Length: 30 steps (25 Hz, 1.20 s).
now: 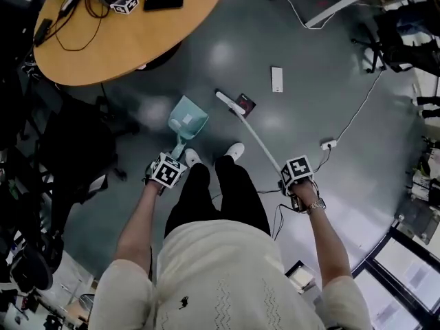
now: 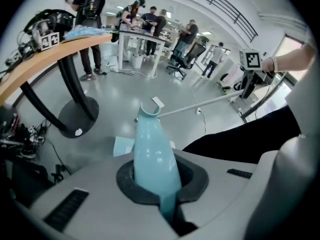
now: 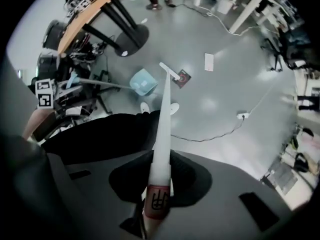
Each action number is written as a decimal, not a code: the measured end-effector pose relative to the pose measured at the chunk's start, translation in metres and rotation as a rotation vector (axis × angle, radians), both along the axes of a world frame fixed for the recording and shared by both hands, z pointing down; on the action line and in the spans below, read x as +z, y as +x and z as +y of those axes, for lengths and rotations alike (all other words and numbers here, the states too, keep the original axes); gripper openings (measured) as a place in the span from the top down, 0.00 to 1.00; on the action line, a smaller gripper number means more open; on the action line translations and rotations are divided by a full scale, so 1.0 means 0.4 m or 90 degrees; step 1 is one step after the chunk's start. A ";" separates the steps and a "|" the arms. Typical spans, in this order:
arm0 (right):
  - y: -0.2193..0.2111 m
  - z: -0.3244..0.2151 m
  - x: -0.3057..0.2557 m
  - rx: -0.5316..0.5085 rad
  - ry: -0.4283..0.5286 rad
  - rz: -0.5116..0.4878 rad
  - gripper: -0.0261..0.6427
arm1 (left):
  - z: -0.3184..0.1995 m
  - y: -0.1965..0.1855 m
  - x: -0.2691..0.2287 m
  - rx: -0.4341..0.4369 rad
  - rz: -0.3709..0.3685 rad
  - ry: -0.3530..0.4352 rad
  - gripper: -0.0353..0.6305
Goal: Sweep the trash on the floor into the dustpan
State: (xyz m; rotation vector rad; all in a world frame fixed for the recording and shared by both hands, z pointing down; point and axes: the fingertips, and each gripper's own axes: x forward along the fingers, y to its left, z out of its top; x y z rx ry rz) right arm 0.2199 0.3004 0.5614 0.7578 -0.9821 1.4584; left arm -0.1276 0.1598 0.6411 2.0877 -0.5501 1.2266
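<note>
Teal plastic dustpan (image 1: 187,122) sits on the grey polished floor (image 1: 227,53) directly ahead of the left gripper (image 2: 162,194). That gripper is clenched on the dustpan's tapered handle, which runs out between its jaws. The pan's wide end points away from the gripper.

Right gripper (image 3: 159,194) is clamped on the upper end of a white long-handled broom (image 1: 256,135), at a red band with a dark mark. The handle slopes down and away from this gripper to the floor. The broom head lies to the right of the dustpan, apart from it.

Trash noted:
- One small dark square wrapper (image 1: 245,105), on the floor just beside the broom head, on the side away from the dustpan. Contact cannot be confirmed.
- One white rectangular slip (image 1: 276,79), farther out from the right gripper, well clear of the broom head.

Neither piece is in the dustpan. A white cable with a plug block (image 1: 328,144) crosses the floor near the right gripper. A round wooden worktop (image 1: 130,43) stands beyond the left gripper.
</note>
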 end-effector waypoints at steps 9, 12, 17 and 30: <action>0.301 0.030 0.077 0.183 -0.007 0.136 0.82 | -0.039 0.137 0.012 0.040 0.039 -0.051 0.93; 0.344 0.050 0.114 0.187 -0.030 0.160 0.82 | -0.063 0.174 0.002 0.017 0.062 -0.077 0.93; 0.291 0.066 0.172 0.230 -0.058 0.110 0.82 | -0.020 0.248 -0.046 0.106 0.103 -0.111 0.93; 0.082 0.086 0.202 -0.002 -0.092 0.080 0.82 | -0.026 0.094 0.054 0.079 -0.017 -0.136 0.93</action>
